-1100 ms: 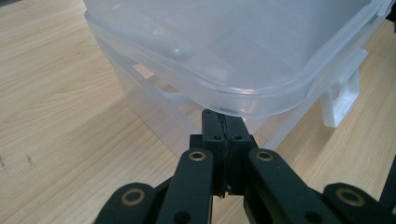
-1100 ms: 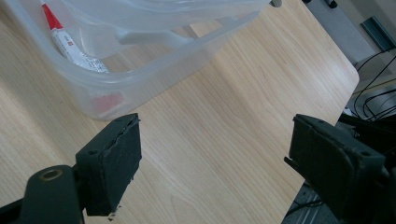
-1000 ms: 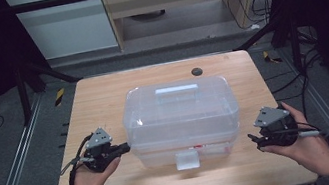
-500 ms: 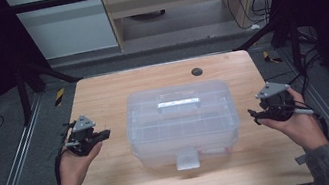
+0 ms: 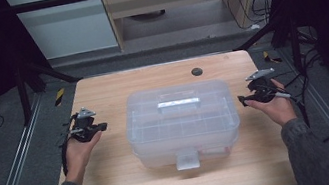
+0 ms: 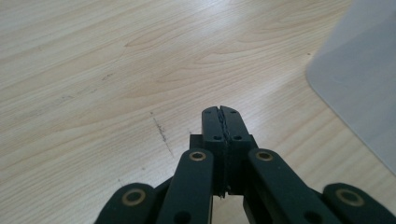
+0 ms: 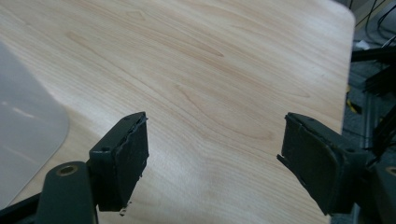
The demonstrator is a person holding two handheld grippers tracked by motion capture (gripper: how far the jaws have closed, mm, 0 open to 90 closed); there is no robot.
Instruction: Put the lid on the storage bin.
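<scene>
The plastic box [image 5: 182,122] sits shut in the middle of the table [image 5: 116,181], translucent, with a handle [image 5: 178,103] on its lid and a latch at the near side. It looks light, stiff and slick-walled, so the handle or the lid's rim seems the surest hold. The left gripper [image 5: 100,128] is clenched on nothing; the right gripper [image 5: 242,101] stands apart, empty, its jaws having just been narrowing.

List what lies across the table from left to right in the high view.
Left gripper → clear plastic storage box → right gripper. All three are over the wooden table.
</scene>
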